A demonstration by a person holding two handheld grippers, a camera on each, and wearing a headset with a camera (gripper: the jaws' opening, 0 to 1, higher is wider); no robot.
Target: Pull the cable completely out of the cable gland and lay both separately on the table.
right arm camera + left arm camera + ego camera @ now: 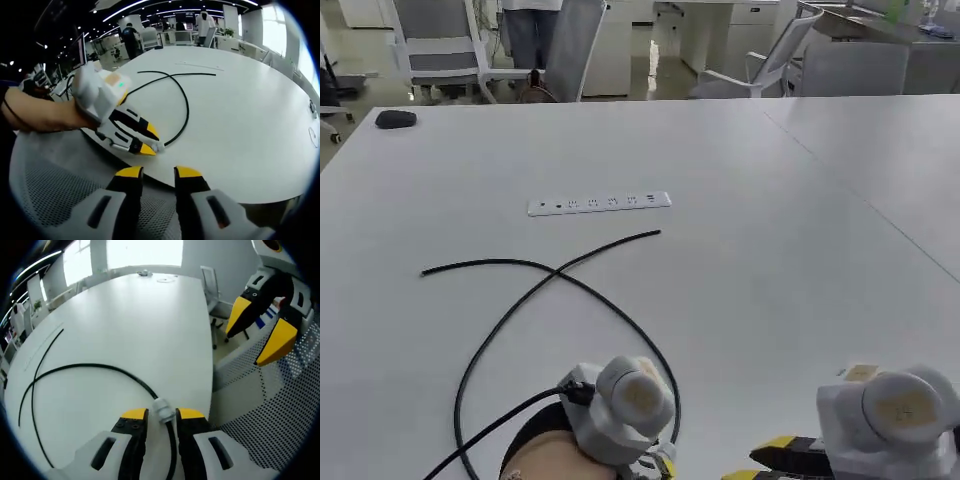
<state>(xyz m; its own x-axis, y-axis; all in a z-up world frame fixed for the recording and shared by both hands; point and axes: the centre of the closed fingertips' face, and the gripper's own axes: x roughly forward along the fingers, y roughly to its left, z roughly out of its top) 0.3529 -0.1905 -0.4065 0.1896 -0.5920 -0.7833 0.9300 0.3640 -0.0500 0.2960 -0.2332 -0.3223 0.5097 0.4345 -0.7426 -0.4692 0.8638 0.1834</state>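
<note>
Surface: a broad white table (pixel 800 250) is seen, its right half bare tabletop.
Cable: a black cable (pixel 510 310) is looped on the table toward its near edge.
Cable gland: the cable gland (pixel 162 409), with the cable threaded through it, is clamped by the left gripper (pixel 161 416) at the table's near edge.
Right gripper: the right gripper (pixel 159 172) is held off the table's near edge, jaws parted on nothing.

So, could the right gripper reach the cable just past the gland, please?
Probably yes: the right gripper is open and faces the cable gland held by the left gripper, with bare cable beyond it and nothing between them.
</note>
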